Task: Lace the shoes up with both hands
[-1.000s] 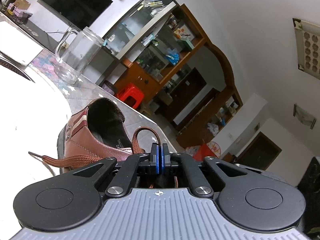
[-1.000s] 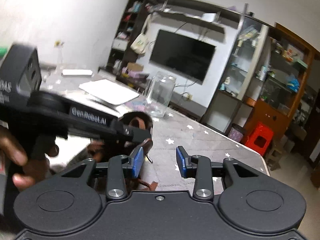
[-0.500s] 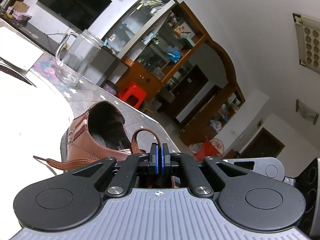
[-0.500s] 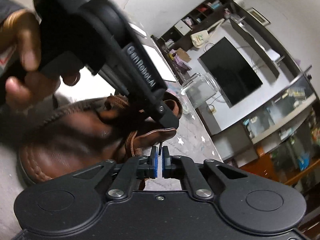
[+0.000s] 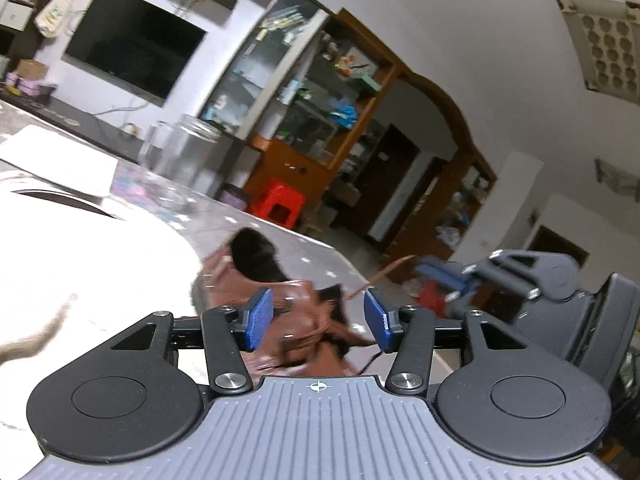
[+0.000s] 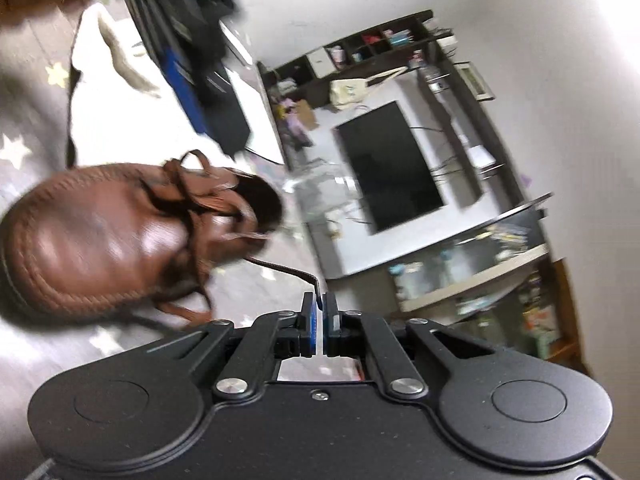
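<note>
The right gripper point(image 6: 319, 312) has its blue pads together on the tip of the dark brown lace point(image 6: 280, 267), which runs from the pinch up and leftward in the right wrist view to the eyelet area of the brown leather shoe point(image 6: 104, 236). The left gripper point(image 5: 319, 318) is opening, its jaws standing apart with nothing pressed between them; the shoe's tongue and crossed laces show in the gap beyond the pads, not touched as far as the blur allows. The relation that matters: the shoe lies straight ahead of the left jaws with its dark opening toward the far edge of the table point(image 5: 280, 236), its long axis running roughly along that gripper's line of sight, while from the right gripper it sits off to the left with the rounded toe nearest the camera. So the left hand is likely the nearer one to the eyelets, and the right holds the free end out to the shoe's side, seen in the left wrist view as a thin strand reaching to the other tool. The surface is a pale, glossy tabletop with star marks; a clear glass jar point(image 5: 180, 152) stands farther back. Behind are a wall-mounted television point(image 5: 132, 56), wooden shelving and a red plastic stool point(image 5: 278, 202).
</note>
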{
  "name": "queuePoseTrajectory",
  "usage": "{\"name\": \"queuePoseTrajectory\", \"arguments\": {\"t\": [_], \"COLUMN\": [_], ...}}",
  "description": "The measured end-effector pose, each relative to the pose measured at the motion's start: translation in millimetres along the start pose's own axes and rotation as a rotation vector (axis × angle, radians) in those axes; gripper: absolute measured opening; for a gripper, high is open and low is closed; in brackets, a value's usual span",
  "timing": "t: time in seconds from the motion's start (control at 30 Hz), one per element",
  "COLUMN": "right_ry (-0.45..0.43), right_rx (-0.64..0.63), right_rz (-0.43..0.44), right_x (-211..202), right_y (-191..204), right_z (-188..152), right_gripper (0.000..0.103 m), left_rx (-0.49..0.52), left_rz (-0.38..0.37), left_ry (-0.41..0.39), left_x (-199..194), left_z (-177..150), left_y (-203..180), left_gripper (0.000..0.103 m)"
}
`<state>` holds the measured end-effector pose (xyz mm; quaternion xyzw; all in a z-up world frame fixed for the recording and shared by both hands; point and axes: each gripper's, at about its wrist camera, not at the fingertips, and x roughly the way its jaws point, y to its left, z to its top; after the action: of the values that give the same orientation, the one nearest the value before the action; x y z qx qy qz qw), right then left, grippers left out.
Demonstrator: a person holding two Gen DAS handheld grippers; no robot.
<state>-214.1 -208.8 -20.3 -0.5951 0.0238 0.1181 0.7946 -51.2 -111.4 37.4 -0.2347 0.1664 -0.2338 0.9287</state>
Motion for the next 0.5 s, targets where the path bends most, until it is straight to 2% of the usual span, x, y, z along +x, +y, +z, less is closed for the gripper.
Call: {"name": "queuePoseTrajectory", "arguments": {"t": [0.07, 0.2, 0.33, 0.43, 0.5], "right_ry": [0.006, 0.021, 0.040, 0.045, 0.047], "right_rx": [-0.013, 0.028, 0.121, 0.200, 0.255], "right_rz": [-0.051, -0.102, -0.106, -0.105, -0.084], "right_x": [-5.2, -13.6, -14.8, -21.2, -23.6], "right_y": [-4.0, -16.5, -31.9, -39.1, -43.6], "right_z": [-3.8, -7.4, -10.1, -11.8, -11.7], "right_gripper": [0.002, 0.004, 0.004, 0.006, 0.023], "left_rx": [0.020, 0.087, 0.143, 0.164, 0.175], "left_rz": [0.044, 0.128, 0.189, 0.230, 0.251], "left_ry": [0.018, 0.064, 0.106, 0.135, 0.154], "left_x": [-5.6, -9.2, -9.3, -8.0, -8.5], "left_z": [2.5, 11.1, 16.4, 17.4, 18.4], "left_y": [-0.4, -7.5, -17.9, -20.9, -23.1], "left_gripper": [0.057, 0.063, 0.071, 0.074, 0.076]}}
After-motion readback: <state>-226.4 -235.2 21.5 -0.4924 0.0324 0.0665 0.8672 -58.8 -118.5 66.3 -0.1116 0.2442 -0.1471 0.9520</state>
